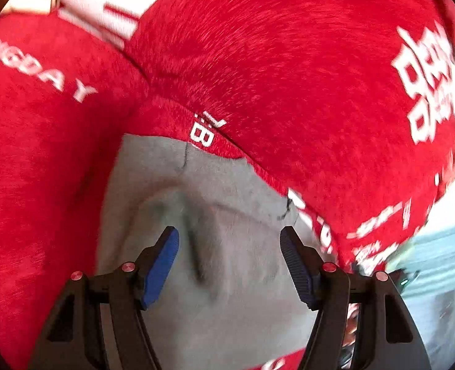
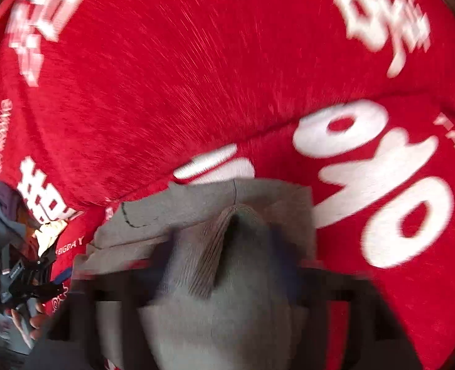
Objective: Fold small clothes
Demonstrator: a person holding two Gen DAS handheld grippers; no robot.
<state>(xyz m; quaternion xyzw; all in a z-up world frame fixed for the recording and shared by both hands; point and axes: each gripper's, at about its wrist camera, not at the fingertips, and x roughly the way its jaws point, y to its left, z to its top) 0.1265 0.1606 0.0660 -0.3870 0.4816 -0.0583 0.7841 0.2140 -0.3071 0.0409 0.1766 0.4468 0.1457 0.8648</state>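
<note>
- The left gripper is hovering with its jaws spread wide apart, blue pads showing and nothing pinched between them.
- Right under those jaws a small grey garment is lying rumpled, with a raised fold running up between the two fingers.
- That grey piece is sitting on a red cloth with white lettering, which is covering pretty much the whole surface and bunching up around the garment's far edge.
- In the right wrist view, the right gripper is badly smeared by motion blur, so honestly I can't tell whether its jaws are clamping or not.
- The same grey garment is filling the space between the right fingers, with a ribbed edge humping up in the middle.
- Past it the red cloth is stretching out with big white letters off to the right.
- Far left in that view, a person's hand is showing, blurry.
</note>
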